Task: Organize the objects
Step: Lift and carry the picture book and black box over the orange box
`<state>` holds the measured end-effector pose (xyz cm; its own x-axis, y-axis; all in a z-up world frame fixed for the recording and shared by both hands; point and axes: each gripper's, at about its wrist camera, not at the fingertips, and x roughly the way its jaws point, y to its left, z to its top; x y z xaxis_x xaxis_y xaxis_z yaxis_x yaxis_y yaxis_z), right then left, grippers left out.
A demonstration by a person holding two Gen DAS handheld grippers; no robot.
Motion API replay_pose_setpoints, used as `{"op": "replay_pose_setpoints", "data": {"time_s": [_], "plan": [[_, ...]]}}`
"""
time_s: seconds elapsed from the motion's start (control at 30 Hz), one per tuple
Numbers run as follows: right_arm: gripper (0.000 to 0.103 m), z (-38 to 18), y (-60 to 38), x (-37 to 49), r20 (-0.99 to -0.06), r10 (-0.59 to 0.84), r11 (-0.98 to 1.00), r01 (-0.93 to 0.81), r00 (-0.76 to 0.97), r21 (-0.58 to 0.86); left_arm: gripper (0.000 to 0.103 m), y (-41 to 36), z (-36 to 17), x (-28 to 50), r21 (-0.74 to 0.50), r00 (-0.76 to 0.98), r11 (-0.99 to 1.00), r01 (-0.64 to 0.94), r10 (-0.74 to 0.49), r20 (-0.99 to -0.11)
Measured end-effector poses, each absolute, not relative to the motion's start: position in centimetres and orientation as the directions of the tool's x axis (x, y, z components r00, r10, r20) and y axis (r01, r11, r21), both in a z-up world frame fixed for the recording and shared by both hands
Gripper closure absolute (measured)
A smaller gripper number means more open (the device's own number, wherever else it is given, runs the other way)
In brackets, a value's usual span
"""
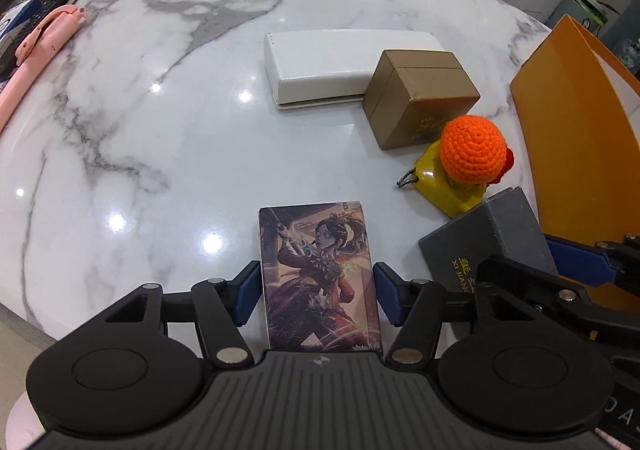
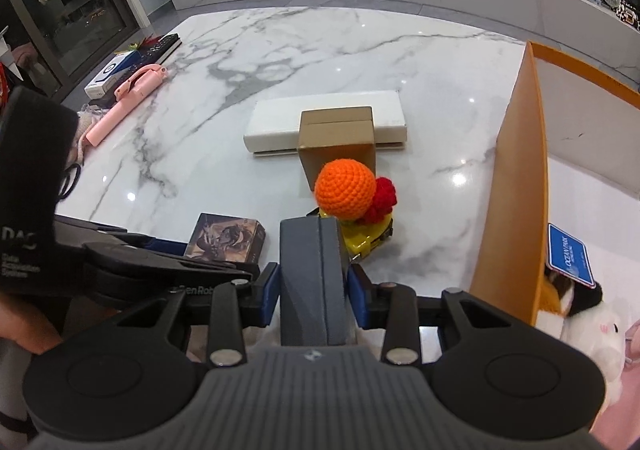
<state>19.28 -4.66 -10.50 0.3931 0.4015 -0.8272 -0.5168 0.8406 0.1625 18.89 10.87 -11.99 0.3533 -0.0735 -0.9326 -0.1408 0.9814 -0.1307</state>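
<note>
We have two boxes in hand. The picture box lies flat near the front edge of the marble table, with a shiny printed lady on top. It looks small, stiff and light, and its smooth skin may slip. Our left gripper has its blue pads on either side of the box's long edges, and we see a thin gap on each side, so the claw is apart and not squeezing yet. The best hold is right there, across the narrow width, low on the two long sides.

Our right gripper is clamped on the grey box, pads pressed on both flat faces. This box looks hard and a bit heavier, and its seam down the middle tells us it may open, so we would squeeze across the seam. We cannot tell if it rests on the table or is lifted.

Just past it sits a yellow thing with a soft orange yarn ball on top. Further back are a brown box touching a long white box. An open orange box stands on the right, likely the place to put things.
</note>
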Motion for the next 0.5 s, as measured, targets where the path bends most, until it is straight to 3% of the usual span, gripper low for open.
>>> {"op": "replay_pose_setpoints", "data": {"time_s": [0.3, 0.5], "plan": [[0.066, -8.5, -6.4, 17.9, -0.777, 0.443, 0.846, -0.494, 0.447, 0.198, 0.035, 11.4, -8.5, 17.1, -0.196, 0.441, 0.969, -0.153, -0.110, -0.891], [0.066, -4.4, -9.3, 17.3, -0.695, 0.499, 0.841, -0.481, 0.517, 0.246, 0.035, 8.6, -3.0, 16.8, -0.184, 0.538, 0.983, -0.022, -0.143, -0.831]]}}
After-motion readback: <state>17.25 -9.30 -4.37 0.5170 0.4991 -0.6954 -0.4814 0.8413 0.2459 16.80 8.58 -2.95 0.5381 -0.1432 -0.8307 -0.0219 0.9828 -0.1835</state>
